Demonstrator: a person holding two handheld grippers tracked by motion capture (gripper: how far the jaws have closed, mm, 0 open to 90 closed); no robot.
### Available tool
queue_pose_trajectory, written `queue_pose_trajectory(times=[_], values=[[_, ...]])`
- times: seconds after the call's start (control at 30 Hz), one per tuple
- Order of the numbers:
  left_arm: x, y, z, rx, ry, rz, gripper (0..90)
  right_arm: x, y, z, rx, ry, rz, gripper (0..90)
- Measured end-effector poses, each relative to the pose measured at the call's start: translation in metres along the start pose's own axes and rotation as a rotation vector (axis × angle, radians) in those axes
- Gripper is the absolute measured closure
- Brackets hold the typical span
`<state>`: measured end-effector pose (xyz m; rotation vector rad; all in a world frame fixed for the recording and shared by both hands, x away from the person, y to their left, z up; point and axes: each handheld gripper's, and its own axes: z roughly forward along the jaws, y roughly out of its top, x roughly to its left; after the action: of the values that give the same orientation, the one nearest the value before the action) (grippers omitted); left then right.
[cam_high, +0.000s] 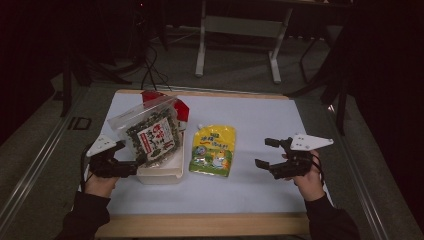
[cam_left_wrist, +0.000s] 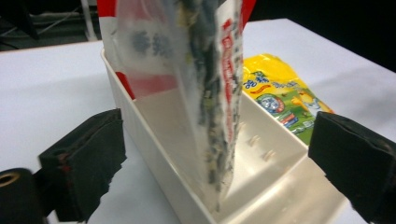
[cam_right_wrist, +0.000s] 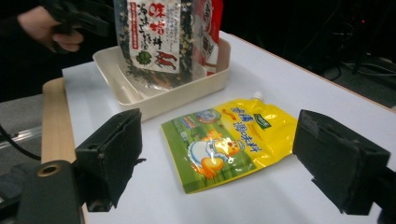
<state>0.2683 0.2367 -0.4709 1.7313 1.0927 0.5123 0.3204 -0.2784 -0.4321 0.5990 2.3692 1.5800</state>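
Observation:
A clear bag of dark green flakes with a red and white label (cam_high: 150, 132) stands tilted in a white tray (cam_high: 160, 175). A red packet (cam_high: 182, 111) stands behind it in the same tray. My left gripper (cam_high: 131, 164) is at the tray's left end and open. In the left gripper view the bag (cam_left_wrist: 205, 93) and the tray wall (cam_left_wrist: 154, 154) lie between its jaws, and the pads touch neither. A yellow and green spouted pouch (cam_high: 213, 150) lies flat right of the tray. My right gripper (cam_high: 265, 153) is open right of the pouch (cam_right_wrist: 229, 140), with nothing held.
A white mat (cam_high: 250, 115) covers the table, with a wooden strip (cam_high: 200, 224) along the front edge. A white-legged frame (cam_high: 240, 30) and cables (cam_high: 150, 70) are on the floor behind the table. Open mat lies between the pouch and my right gripper.

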Motion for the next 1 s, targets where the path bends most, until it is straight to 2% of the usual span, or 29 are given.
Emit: queue_pose_trajectory(times=[0.07,0.23,0.3,0.43,0.53,0.73,0.83,1.0], values=[[-0.004,-0.001,-0.003,-0.006,-0.006,-0.004,2.8,0.000,-0.001,0.002,0.019,-0.008,0.003,14.2],[-0.015,-0.008,-0.009,-0.050,0.004,-0.019,1.8,0.001,-0.003,0.005,0.007,-0.003,0.033,13.3],[-0.020,-0.010,-0.010,-0.054,0.012,-0.021,1.5,0.002,-0.002,0.006,0.010,-0.034,0.032,12.6],[-0.028,-0.015,-0.017,-0.092,0.047,-0.034,0.8,0.005,-0.003,0.010,0.034,-0.030,0.012,9.8],[-0.034,-0.019,-0.022,-0.104,0.072,-0.015,0.8,0.006,-0.005,0.013,0.048,-0.037,0.007,9.8],[-0.050,-0.030,-0.027,-0.110,0.074,0.002,0.9,0.003,-0.007,0.018,0.075,-0.049,0.020,13.0],[-0.061,-0.034,-0.027,-0.111,0.073,0.034,0.9,-0.001,-0.006,0.021,0.089,-0.054,0.029,14.0],[-0.078,-0.038,-0.023,-0.086,0.034,0.087,0.8,-0.009,-0.004,0.029,0.095,-0.086,0.056,21.8]])
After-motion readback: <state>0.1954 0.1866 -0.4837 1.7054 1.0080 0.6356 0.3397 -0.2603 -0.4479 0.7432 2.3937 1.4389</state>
